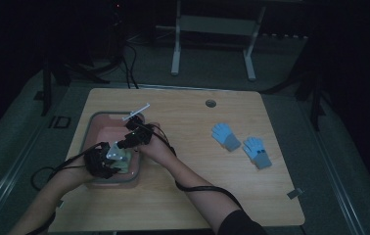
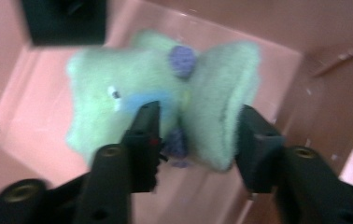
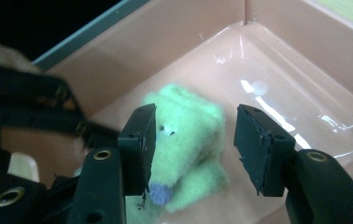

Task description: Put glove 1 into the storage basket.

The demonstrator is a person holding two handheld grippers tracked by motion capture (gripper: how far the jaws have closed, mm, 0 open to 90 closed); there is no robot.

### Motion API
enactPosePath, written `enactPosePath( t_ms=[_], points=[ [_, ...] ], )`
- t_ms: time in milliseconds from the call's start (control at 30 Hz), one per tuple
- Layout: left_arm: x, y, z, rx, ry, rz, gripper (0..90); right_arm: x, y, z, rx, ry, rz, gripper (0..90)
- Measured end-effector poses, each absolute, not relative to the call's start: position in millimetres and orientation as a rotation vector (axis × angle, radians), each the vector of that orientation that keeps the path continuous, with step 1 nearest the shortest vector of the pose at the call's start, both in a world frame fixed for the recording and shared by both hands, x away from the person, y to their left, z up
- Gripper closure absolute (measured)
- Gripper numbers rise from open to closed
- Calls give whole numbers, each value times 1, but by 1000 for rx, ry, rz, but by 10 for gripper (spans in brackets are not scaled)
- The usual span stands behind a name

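**Green glove lying in the pink tub, both tools loose around it**

A pale green fuzzy glove [image 2: 165, 98] with small purple fingertips is lying on the floor of the pink tub [image 1: 95, 128], crumpled and folded over itself. In the right gripper view the glove [image 3: 188, 135] is resting near a corner of the tub [image 3: 277, 60], whose glossy bottom is catching the light.

The left tool [image 2: 195, 135] is standing with its jaws apart, straddling part of the glove; whether the black pads are touching the fabric is hard to tell through the blur. The right tool [image 3: 193, 144] is also standing with jaws apart, the glove lying between and below them, with a clear gap on one side.

In the high view both tools are hanging over the near half of the tub, the left tool [image 1: 105, 161] at the near left and the right tool [image 1: 133, 139] just beyond it, close together. A thin white stick [image 1: 136, 111] is lying across the tub's far rim.

The tub is sitting on the left part of the wooden desk [image 1: 193, 196]. Well apart, on the right side, two blue gloves [image 1: 242, 145] are lying beside each other.
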State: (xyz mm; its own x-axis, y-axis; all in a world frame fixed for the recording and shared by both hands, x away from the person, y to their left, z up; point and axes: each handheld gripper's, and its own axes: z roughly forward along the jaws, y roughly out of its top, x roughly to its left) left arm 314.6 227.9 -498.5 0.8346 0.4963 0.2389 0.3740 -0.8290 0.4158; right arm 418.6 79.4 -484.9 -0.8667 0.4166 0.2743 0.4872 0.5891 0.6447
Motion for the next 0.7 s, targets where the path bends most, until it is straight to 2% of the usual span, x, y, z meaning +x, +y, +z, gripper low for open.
enactPosePath(
  t_ms=[100, 200, 233, 300, 367, 433, 700],
  points=[
    [313, 234, -493, 2604, 716, 492, 345, 416, 71, -479, -754, -2692, -1181, 447],
    [310, 236, -489, 2537, 775, 505, 241, 412, 65, -474, -721, -2671, -1200, 388],
    [309, 237, -486, 2526, 779, 509, 235, 410, 63, -472, -707, -2671, -1207, 381],
    [308, 235, -483, 2521, 807, 545, 169, 407, 60, -469, -687, -2672, -1216, 374],
    [308, 235, -483, 2521, 807, 545, 163, 406, 59, -468, -679, -2663, -1222, 364],
    [306, 233, -475, 2436, 843, 508, 142, 402, 53, -464, -620, -2647, -1238, 272],
    [297, 214, -460, 2331, 808, 451, 126, 393, 26, -455, -591, -2621, -1291, 221]
  ],
)
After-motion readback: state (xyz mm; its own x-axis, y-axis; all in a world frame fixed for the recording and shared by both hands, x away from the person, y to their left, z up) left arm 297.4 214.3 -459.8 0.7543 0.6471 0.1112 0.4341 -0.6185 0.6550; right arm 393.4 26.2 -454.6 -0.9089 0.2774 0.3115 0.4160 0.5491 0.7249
